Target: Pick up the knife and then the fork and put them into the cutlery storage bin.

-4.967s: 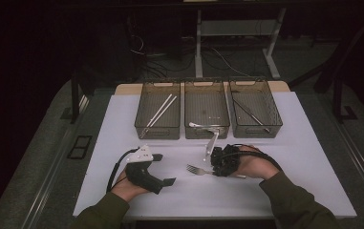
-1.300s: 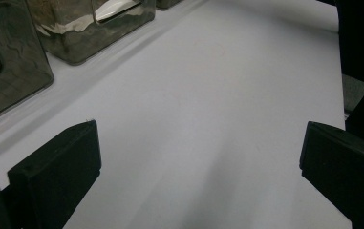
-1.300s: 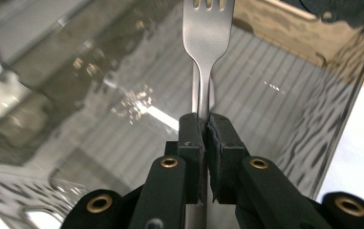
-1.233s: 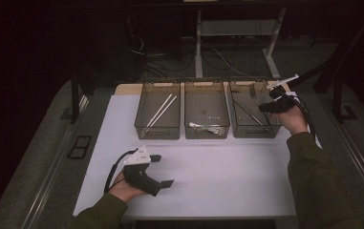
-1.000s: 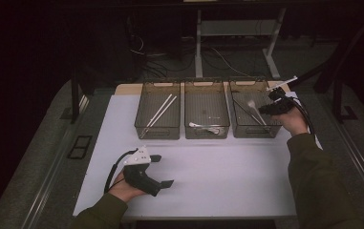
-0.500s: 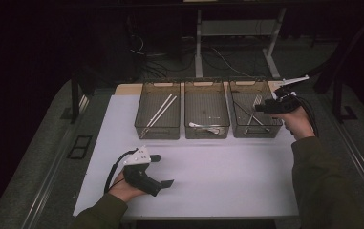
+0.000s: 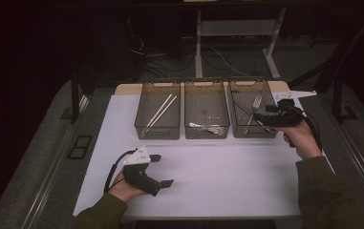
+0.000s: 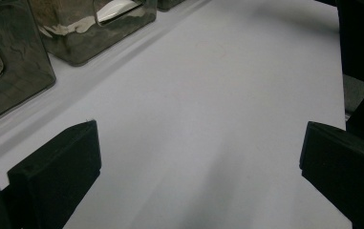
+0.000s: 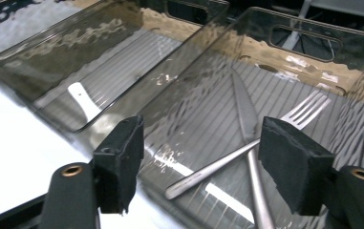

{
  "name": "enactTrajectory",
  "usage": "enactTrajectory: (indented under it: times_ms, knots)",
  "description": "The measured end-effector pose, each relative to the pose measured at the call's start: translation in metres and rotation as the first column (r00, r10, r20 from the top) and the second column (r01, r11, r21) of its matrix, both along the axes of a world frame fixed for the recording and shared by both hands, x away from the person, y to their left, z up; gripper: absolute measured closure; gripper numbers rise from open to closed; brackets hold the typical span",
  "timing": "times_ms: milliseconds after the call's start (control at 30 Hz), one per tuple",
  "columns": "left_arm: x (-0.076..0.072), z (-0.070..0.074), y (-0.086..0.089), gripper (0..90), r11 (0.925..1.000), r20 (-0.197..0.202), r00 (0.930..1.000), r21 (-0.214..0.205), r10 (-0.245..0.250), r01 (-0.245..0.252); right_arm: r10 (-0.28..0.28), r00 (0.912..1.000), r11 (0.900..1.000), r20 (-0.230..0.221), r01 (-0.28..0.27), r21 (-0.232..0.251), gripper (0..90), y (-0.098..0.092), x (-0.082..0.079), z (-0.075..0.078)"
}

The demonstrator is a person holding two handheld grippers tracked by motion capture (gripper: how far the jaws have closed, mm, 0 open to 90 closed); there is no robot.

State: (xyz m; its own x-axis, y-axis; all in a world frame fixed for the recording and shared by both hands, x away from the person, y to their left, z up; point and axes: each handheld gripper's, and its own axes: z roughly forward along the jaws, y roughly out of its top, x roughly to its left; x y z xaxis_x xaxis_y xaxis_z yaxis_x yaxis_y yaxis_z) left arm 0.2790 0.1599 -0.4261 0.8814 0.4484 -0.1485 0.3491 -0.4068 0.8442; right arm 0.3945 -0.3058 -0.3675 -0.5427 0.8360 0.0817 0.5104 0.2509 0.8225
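1. Since five seconds ago, the fork (image 9: 246,145) has been carried from the white table (image 7: 227,176) into the right-hand bin (image 7: 253,129), and the right gripper (image 7: 261,118) has been drawn back, its jaws just opened and now spread with nothing between them.
2. The left gripper (image 7: 163,170) is rested on the table, jaws wide apart and empty.
3. The fork is judged light, stiff, slippery metal, best pinched mid-handle.
4. Its long axis is laid across a knife (image 9: 249,143), tines pointing toward the bin's far wall.

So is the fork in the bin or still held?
In the bin: the fork lies across the knife in the right bin; the right gripper is open.
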Motion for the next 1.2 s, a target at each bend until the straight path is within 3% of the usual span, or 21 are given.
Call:
enactTrajectory:
  times_ms: [233,500,767,1033,1200]
  knots:
    - [0.0,0.001,0.001,0.0,1.0,0.004,1.0,-0.002,0.002,-0.001,0.079,0.9963,0.9967,0.035,-0.079,0.019,27.3,0.006,-0.038,-0.006]
    - [-0.001,0.001,0.001,0.0,1.0,0.011,0.9999,0.003,-0.002,0.002,0.126,0.9904,0.9914,0.055,-0.128,0.028,23.7,0.01,-0.073,-0.023]
    - [-0.001,0.001,0.001,0.0,1.0,0.008,1.0,0.006,0.001,-0.001,0.159,0.9852,0.9847,0.065,-0.163,0.063,20.4,0.014,-0.099,-0.04]
    - [-0.002,0.001,0.002,0.0,1.0,0.009,0.9999,0.0,0.008,-0.008,0.205,0.9784,0.976,0.026,-0.206,0.07,18.7,0.018,-0.118,-0.059]
    - [-0.002,0.001,0.003,0.0,1.0,0.009,0.9999,0.0,0.01,-0.01,0.2,0.979,0.9786,0.037,-0.202,0.039,17.8,0.016,-0.129,-0.064]
